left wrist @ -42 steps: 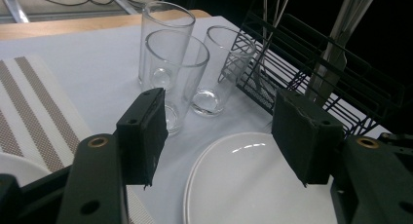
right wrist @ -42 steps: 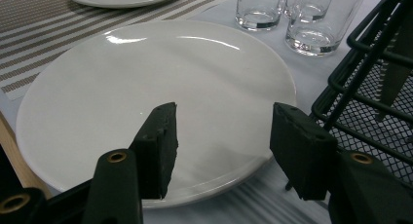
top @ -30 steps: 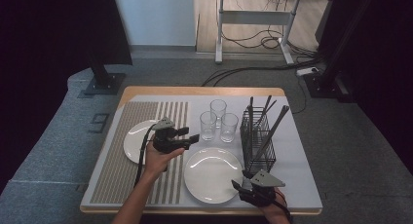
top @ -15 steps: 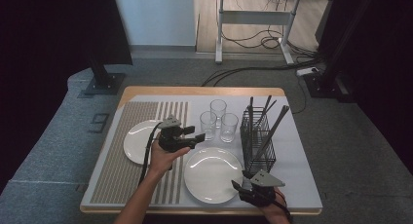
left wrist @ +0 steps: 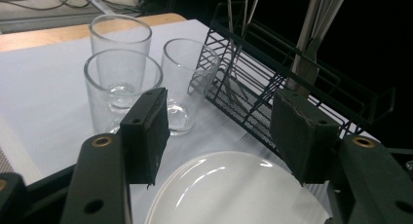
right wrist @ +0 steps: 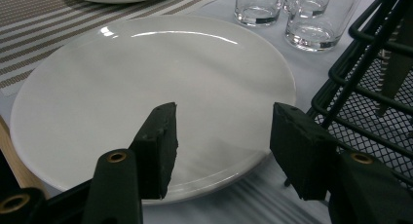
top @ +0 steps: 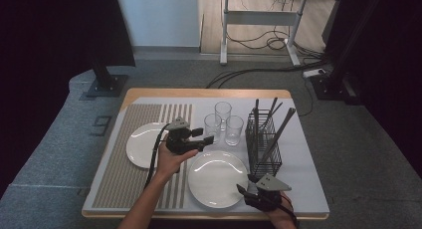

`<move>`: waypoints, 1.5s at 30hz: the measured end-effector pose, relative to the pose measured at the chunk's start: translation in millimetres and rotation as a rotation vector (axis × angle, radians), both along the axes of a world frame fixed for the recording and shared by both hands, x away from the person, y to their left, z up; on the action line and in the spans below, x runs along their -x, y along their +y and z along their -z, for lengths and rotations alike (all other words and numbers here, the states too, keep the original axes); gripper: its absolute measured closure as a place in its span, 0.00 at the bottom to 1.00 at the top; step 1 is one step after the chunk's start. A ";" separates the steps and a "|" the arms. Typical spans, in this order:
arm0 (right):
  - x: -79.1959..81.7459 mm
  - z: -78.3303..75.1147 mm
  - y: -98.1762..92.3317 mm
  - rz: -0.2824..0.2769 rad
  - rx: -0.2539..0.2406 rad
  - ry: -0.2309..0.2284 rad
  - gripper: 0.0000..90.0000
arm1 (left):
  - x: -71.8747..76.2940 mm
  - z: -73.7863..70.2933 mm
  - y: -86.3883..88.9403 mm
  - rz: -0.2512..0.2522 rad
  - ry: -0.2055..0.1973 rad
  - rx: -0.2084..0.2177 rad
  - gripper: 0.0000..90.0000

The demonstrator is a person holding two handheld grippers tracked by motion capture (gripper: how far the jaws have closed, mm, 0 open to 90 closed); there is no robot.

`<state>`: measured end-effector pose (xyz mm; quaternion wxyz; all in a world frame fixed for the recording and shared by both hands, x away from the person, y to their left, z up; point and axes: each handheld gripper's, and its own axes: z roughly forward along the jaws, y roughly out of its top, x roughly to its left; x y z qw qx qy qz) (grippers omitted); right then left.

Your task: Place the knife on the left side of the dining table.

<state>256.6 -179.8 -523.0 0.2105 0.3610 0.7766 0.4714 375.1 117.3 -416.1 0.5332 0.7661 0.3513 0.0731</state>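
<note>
Near plate [top: 217, 178]: white, round, glossy, shallow rim; flat on the pale mat at the near middle of the table [top: 209, 93], between the striped placemat [top: 130, 164] and the wire basket [top: 263, 144]. Also seen close in the right gripper view [right wrist: 146, 83] and low in the left gripper view [left wrist: 234, 190].

Left gripper [top: 205, 138]: held above the table just beyond the near plate's far-left edge, pointing toward the glasses. Jaws apart, nothing between the pads [left wrist: 146, 131]. Tips near the closest glass [left wrist: 122, 90], not touching.

Right gripper [top: 242, 191]: low at the table's near edge, at the near plate's right rim. Jaws apart, empty; pads [right wrist: 160, 146] above the rim, contact not discernible.

Three clear glasses [top: 222, 123]: upright, empty, clustered beyond the near plate, just left of the basket.

Wire basket: black mesh, upright, holding long dark utensils [top: 278, 129] leaning out of the top; just right of the near plate, close to the right gripper.

Second white plate [top: 144, 144]: on the striped placemat, left of the left gripper, partly covered by hand [top: 171, 162] and cable.
</note>
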 end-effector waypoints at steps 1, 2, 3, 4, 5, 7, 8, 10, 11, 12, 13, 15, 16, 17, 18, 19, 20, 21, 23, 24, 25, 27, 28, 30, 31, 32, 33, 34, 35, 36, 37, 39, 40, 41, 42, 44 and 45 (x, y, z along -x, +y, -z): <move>0.0 0.0 0.0 0.000 0.000 0.000 0.48 | -0.1 -0.9 -1.1 0.004 -0.002 0.000 0.44; 0.0 0.0 0.0 0.000 -0.001 0.000 0.48 | 0.2 -2.0 -3.1 0.007 -0.005 0.000 0.44; 0.1 -0.1 0.1 0.001 -0.002 0.000 0.48 | 0.4 -3.0 -4.7 0.009 -0.008 0.000 0.44; 0.2 -0.2 0.0 0.001 -0.003 -0.001 0.48 | 0.5 -4.0 -6.5 0.014 -0.011 0.000 0.44; 0.3 -0.4 -0.3 0.000 -0.005 -0.001 0.48 | 0.5 -4.6 -7.4 0.017 -0.013 -0.001 0.44; 0.7 -0.6 -0.5 0.000 -0.009 -0.003 0.48 | 0.4 -5.7 -9.7 0.020 -0.014 0.001 0.44; 0.8 -0.7 -0.5 -0.002 -0.010 -0.003 0.48 | 0.1 -6.0 -10.8 0.024 -0.012 0.003 0.44; 0.8 -0.6 -0.4 -0.002 -0.009 -0.004 0.48 | -0.3 -6.6 -12.7 0.025 -0.012 0.007 0.44; 0.9 -0.6 -0.4 -0.002 -0.010 -0.003 0.48 | -0.5 -6.8 -13.6 0.025 -0.010 0.009 0.45; 0.9 -0.6 -0.4 -0.003 -0.010 -0.004 0.48 | -0.9 -6.9 -14.6 0.027 -0.008 0.008 0.45; 0.9 -0.7 -0.4 -0.002 -0.010 -0.003 0.48 | -1.4 -6.9 -15.9 0.027 -0.008 0.007 0.44; 1.0 -0.7 -0.5 -0.003 -0.011 -0.002 0.48 | -2.2 -7.5 -18.1 0.029 -0.007 0.004 0.45; 1.0 -0.6 -0.4 -0.003 -0.011 -0.002 0.48 | -2.7 -8.1 -19.8 0.031 -0.004 0.007 0.45; 1.1 -0.6 -0.4 -0.003 -0.013 -0.001 0.48 | -3.0 -9.0 -21.0 0.035 -0.003 0.007 0.45; 1.2 -0.6 -0.4 -0.004 -0.012 -0.001 0.48 | -3.1 -9.7 -22.4 0.035 -0.004 0.009 0.45; 1.4 -0.7 -0.3 -0.004 -0.012 -0.001 0.48 | -3.3 -10.6 -23.5 0.039 -0.005 0.007 0.45; 1.5 -0.8 -0.3 -0.004 -0.012 -0.001 0.48 | -3.2 -11.5 -24.7 0.039 -0.005 0.006 0.45; 1.5 -0.8 -0.3 -0.004 -0.012 -0.001 0.48 | -3.4 -12.3 -25.8 0.040 -0.009 0.006 0.45; 1.6 -0.7 -0.4 -0.004 -0.012 -0.002 0.48 | -3.6 -13.9 -27.5 0.042 -0.011 0.009 0.45; 1.7 -0.7 -0.4 -0.004 -0.012 -0.002 0.48 | -3.6 -14.6 -28.8 0.043 -0.009 0.015 0.45; 1.8 -0.8 -0.4 -0.004 -0.012 -0.003 0.48 | -3.8 -15.0 -29.3 0.047 -0.007 0.018 0.45; 1.8 -0.8 -0.4 -0.005 -0.011 -0.003 0.48 | -4.2 -15.5 -31.4 0.051 -0.006 0.016 0.45; 1.7 -0.7 -0.5 -0.004 -0.010 -0.005 0.48 | -4.5 -15.6 -32.5 0.053 -0.007 0.015 0.45; 1.8 -0.7 -0.5 -0.005 -0.010 -0.005 0.48 | -4.7 -16.1 -34.4 0.056 -0.006 0.014 0.45; 1.8 -0.7 -0.5 -0.005 -0.010 -0.005 0.48 | -4.7 -16.4 -35.1 0.057 -0.007 0.015 0.45; 1.7 -0.7 -0.5 -0.005 -0.010 -0.005 0.48 | -4.8 -17.0 -36.1 0.059 -0.009 0.018 0.45; 1.7 -0.6 -0.5 -0.005 -0.010 -0.005 0.48 | -4.7 -17.3 -36.7 0.061 -0.007 0.019 0.45; 1.7 -0.6 -0.5 -0.005 -0.009 -0.006 0.48 | -4.8 -17.6 -37.4 0.062 -0.010 0.017 0.45; 1.7 -0.5 -0.3 -0.005 -0.009 -0.005 0.48 | -4.9 -17.8 -38.2 0.063 -0.010 0.016 0.45; 1.8 -0.5 -0.1 -0.005 -0.008 -0.005 0.48 | -4.8 -18.0 -39.2 0.064 -0.009 0.018 0.45; 1.9 -0.5 0.0 -0.006 -0.008 -0.005 0.48 | -4.9 -18.3 -40.0 0.066 -0.010 0.016 0.45; 2.1 -0.5 0.1 -0.006 -0.008 -0.006 0.48 | -4.9 -18.8 -41.8 0.069 -0.010 0.017 0.45; 2.1 -0.5 0.1 -0.007 -0.008 -0.005 0.48 | -5.0 -19.0 -42.9 0.071 -0.009 0.017 0.45; 2.1 -0.5 0.0 -0.007 -0.007 -0.005 0.48 | -5.2 -19.3 -43.7 0.073 -0.008 0.016 0.45; 2.1 -0.4 0.0 -0.007 -0.007 -0.005 0.48 | -5.3 -19.3 -45.0 0.073 -0.009 0.015 0.45; 2.1 -0.4 -0.2 -0.006 -0.007 -0.006 0.48 | -5.6 -19.6 -46.5 0.076 -0.008 0.015 0.45; 2.1 -0.5 -0.3 -0.007 -0.007 -0.006 0.48 | -5.7 -19.7 -47.2 0.076 -0.008 0.015 0.45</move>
